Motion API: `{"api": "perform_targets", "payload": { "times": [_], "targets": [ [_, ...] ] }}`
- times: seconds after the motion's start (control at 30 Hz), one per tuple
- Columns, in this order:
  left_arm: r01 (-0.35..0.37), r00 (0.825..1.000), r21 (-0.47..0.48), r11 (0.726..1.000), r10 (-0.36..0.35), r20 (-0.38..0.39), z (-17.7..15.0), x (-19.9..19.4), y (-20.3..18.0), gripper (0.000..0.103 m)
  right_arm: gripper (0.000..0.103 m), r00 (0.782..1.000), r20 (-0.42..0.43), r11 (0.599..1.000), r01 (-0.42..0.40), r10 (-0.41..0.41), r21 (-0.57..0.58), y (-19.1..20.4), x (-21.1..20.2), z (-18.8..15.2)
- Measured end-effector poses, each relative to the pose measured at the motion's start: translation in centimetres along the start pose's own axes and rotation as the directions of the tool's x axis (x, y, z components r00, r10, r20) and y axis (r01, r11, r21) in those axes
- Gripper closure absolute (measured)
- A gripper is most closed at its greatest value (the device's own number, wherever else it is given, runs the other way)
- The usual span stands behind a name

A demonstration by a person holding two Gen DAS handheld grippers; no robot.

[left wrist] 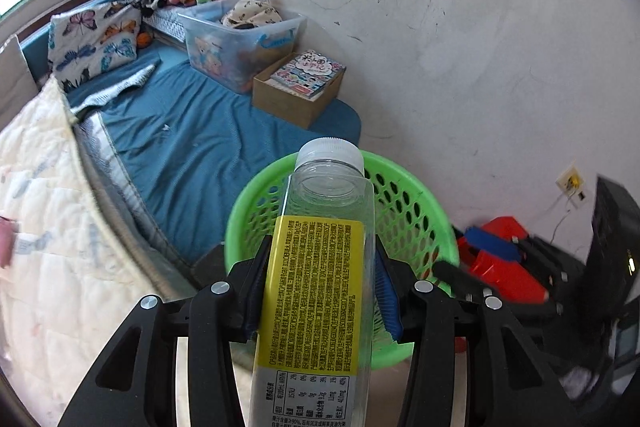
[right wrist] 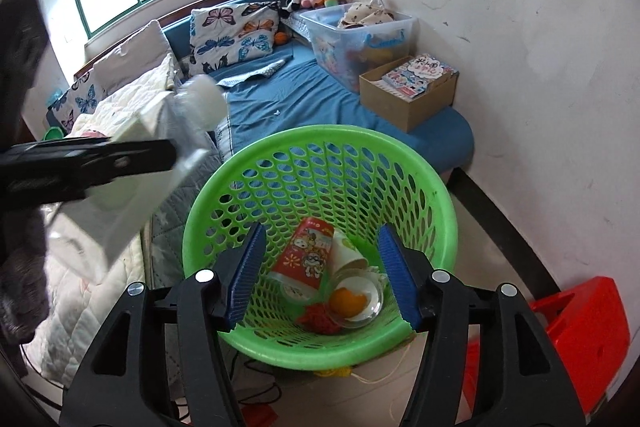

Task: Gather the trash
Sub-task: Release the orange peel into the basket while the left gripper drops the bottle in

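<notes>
Beside the bed (right wrist: 312,95) stands a green basket (right wrist: 320,143); left tongs (left wrist: 320,291) clamp a clear bottle (left wrist: 320,267), right tongs (right wrist: 320,275) gape empty over cups (right wrist: 308,259).

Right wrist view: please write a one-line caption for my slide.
Open right gripper above the green basket holding a red cup, a white cup and a clear cup with orange residue.
</notes>
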State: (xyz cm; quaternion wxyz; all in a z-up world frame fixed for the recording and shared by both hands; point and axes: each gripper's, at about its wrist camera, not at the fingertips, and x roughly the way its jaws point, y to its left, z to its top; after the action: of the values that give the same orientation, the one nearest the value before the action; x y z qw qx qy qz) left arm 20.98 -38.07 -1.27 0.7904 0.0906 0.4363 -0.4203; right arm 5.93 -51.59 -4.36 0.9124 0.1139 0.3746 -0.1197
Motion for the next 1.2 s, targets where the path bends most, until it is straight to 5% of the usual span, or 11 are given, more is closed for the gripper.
{"api": "perform_targets", "payload": {
  "times": [0.4, 0.67, 1.0, 1.2],
  "targets": [
    [0.081, 0.996, -0.074, 0.994, -0.083, -0.020, 2.0, 5.4, -1.8, 0.057, 0.042, 0.999, 0.043, 1.000, 0.008, -0.009, 0.028, -1.5, -2.4, -1.3],
    [0.156, 0.987, -0.105, 0.982, -0.152, 0.044, 2.0, 4.8, -2.0, 0.049, 0.042, 0.999, 0.032, 0.998, 0.006, -0.008, 0.060, -2.1, -2.4, -2.0],
    [0.024, 0.996, -0.055, 0.998, -0.020, 0.084, -0.3, -2.5, 0.2, 0.048, 0.042, 0.997, 0.066, 0.999, -0.040, 0.040, -0.003, 0.7, -3.7, -1.5],
    [-0.091, 0.987, -0.098, 0.991, 0.103, 0.121, -2.7, -8.2, 3.9, 0.045, 0.041, 0.993, 0.072, 0.993, -0.090, 0.096, -0.074, 4.5, -4.0, -0.6]
  ]
}}
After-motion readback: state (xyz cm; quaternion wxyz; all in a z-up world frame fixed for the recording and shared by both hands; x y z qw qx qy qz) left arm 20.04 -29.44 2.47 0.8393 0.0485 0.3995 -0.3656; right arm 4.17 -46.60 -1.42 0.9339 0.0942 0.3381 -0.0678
